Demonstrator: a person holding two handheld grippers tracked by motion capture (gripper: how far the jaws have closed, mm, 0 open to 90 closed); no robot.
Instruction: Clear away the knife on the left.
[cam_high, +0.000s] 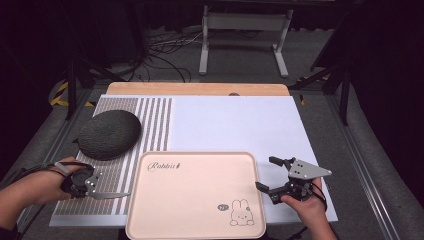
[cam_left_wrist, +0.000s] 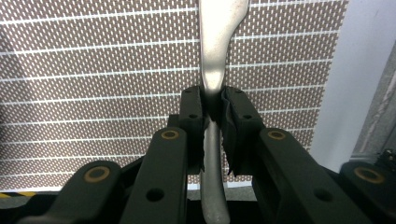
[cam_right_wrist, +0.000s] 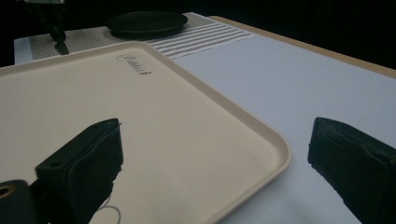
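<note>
Bench (cam_high: 200, 89): light wood edge visible along the far side; the rest is covered by a white mat (cam_high: 235, 125) with a brown-and-white striped woven section (cam_high: 150, 125) on its left part.

Count: one pale pink rectangular plastic tray with a rabbit drawing and "Rabbit" lettering (cam_high: 195, 195), one dark grey round textured pad (cam_high: 110, 134), one silver metal utensil (cam_high: 107, 195); two grippers.

Tray sits at the near edge of the mat, centred, overlapping the striped section slightly at its left side. Its surface is bare. The pad lies on the striped section, far left, well apart from the tray's far-left corner.

Left gripper (cam_high: 82, 182): fingers closed on the silver utensil; left gripper view shows the handle (cam_left_wrist: 212, 70) clamped between the pads, above the woven stripes. The utensil tip points toward the tray's left rim, just beside it.

Right gripper (cam_high: 272, 175): fingers spread apart, holding nothing, just beside the tray's right rim; in the right gripper view the rim corner (cam_right_wrist: 275, 144) lies between the fingers (cam_right_wrist: 88, 154).

Open room: the white mat beyond and right of the tray is bare.
</note>
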